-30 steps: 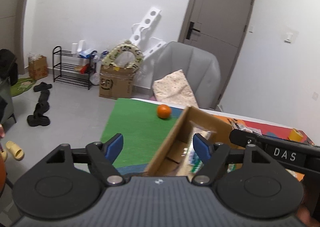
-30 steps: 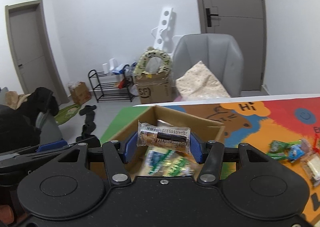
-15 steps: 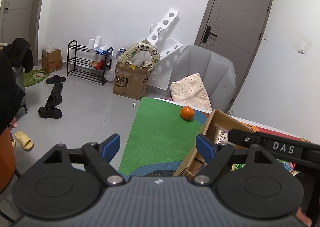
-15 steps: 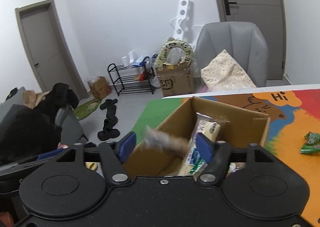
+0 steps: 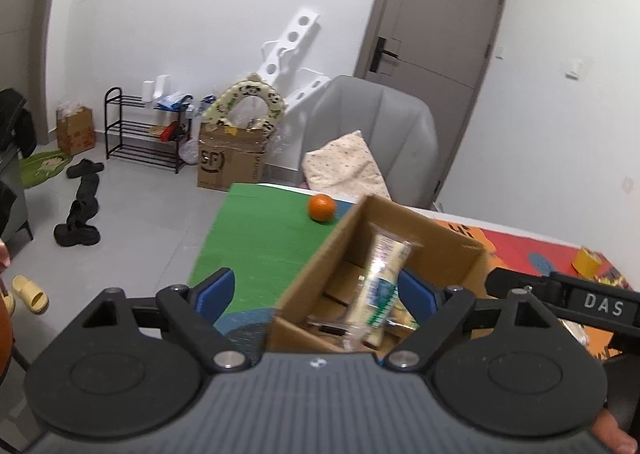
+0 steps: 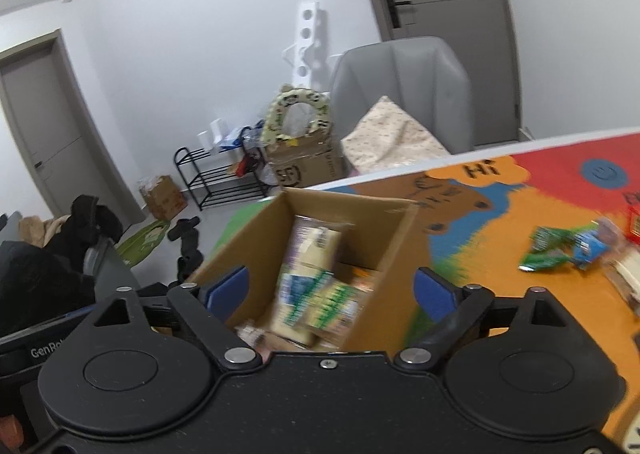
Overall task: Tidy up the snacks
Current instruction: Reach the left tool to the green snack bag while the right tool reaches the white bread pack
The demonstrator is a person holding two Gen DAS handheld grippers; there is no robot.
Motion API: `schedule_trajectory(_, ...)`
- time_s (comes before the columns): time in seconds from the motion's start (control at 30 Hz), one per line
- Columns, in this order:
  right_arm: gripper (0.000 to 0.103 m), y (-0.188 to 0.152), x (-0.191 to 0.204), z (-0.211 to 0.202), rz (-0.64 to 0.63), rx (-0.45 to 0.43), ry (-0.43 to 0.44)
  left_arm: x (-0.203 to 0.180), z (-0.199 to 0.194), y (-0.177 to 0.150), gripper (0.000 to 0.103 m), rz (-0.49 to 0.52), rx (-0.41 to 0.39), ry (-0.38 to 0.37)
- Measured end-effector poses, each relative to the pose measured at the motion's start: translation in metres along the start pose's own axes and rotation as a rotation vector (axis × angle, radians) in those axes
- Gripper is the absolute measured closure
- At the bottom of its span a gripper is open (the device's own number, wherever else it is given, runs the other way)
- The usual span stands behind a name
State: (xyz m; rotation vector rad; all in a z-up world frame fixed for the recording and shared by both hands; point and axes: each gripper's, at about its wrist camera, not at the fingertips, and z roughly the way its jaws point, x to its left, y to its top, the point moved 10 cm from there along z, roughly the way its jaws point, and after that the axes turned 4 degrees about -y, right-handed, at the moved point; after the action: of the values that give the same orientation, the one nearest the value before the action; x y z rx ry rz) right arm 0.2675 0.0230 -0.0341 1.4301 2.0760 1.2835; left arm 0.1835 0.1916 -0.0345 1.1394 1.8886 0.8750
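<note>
An open cardboard box stands on the colourful play mat, with several wrapped snacks lying inside. My right gripper hovers over the box; its jaws are opening wide and nothing is pressed between the blue pads. My left gripper hangs at the box's left wall, jaws opening, with the wall and a tall snack pack showing between the pads but not pinched. Loose snack packets lie on the mat to the right.
An orange rests on the green part of the mat. A grey chair with a cushion stands behind the table. A shoe rack, a carton and shoes sit on the floor to the left.
The brown snack pack that my right gripper held has dropped into the box, and its jaws have spread. The left gripper's jaws have widened and it swung left, then back to the box.
</note>
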Motion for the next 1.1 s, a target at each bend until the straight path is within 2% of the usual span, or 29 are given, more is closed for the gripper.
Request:
schedule_trajectory(0.17,0.000,-0.001,-0.035,-0.016,0.038,-0.028,-0.046,-0.034,0.003,-0.007,0.010,0.064,-0.001,-0.008)
schedule_trajectory(0.57,0.000,-0.014,-0.102,-0.047,0.110,-0.056,-0.080,-0.106,0.012,-0.023,0.006,0.149,0.010,-0.076)
schedule_trajectory(1.1,0.000,-0.029,-0.201,-0.077,0.195,-0.100,-0.197,-0.179,0.032,-0.047,0.006,0.236,0.047,-0.177)
